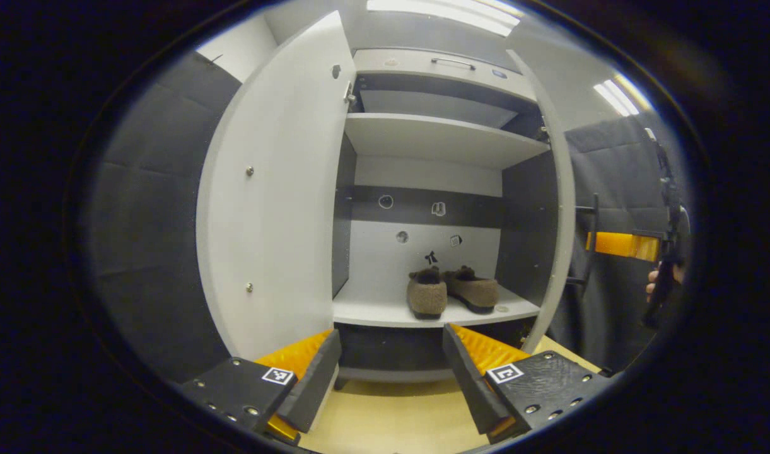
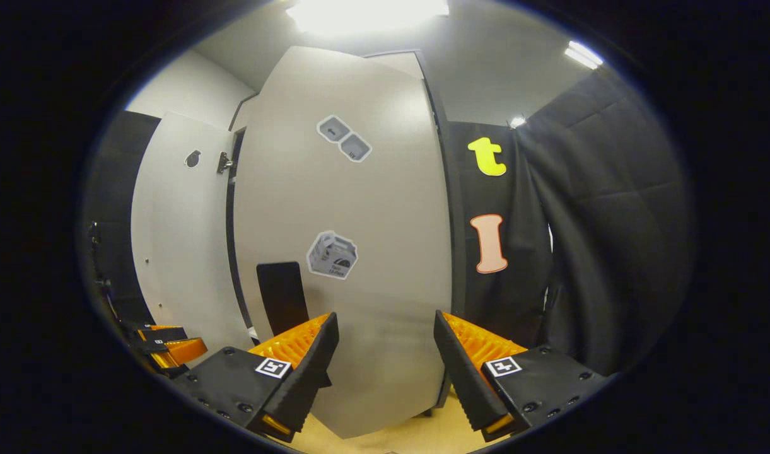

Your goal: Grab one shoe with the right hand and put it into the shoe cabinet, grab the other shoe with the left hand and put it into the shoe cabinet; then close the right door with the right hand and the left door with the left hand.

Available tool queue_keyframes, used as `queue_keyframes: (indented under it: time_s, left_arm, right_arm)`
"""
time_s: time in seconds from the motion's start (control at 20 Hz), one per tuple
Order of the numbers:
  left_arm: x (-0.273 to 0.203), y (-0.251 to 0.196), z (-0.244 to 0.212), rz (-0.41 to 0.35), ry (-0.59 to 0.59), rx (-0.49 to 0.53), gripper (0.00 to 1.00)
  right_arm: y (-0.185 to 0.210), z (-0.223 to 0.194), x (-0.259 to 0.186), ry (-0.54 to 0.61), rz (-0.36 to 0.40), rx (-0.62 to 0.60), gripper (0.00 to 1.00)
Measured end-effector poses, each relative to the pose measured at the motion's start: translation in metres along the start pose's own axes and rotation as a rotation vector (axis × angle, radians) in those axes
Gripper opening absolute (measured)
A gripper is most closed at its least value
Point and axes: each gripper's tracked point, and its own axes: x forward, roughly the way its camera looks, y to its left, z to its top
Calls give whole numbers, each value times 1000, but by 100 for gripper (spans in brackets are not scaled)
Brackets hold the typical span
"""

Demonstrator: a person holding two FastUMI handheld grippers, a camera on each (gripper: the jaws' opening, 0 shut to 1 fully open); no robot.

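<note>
Both shoes (image 1: 451, 291) sat side by side on the cabinet's lower shelf (image 1: 372, 312), centre frame. The left door (image 1: 271, 189) and right door (image 2: 359, 239) stood open, unclosed. Left gripper (image 1: 391, 372) and right gripper (image 2: 386, 369) jaws were apart, empty.

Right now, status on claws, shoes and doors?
Both claws open, empty. Both shoes on cabinet's bottom shelf. Right claw faces right door; left door open. Nothing blocking.
</note>
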Motion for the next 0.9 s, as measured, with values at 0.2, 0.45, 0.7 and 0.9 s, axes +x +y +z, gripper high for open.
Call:
queue_keyframes:
  time_s: [0.2,0.45,0.7,0.9]
  left_arm:
    - [-38,24,5,-18,-18,5,94]
    - [-72,95,21,52,-74,99,94]
    - [-75,178,40,172,-85,84,94]
    - [-73,231,56,255,-111,67,87]
  right_arm:
    - [0,-18,7,15,-45,87,92]
    - [-19,-34,18,43,-139,128,96]
    - [-20,-49,21,52,-163,110,96]
    - [-21,-80,16,115,-186,130,96]
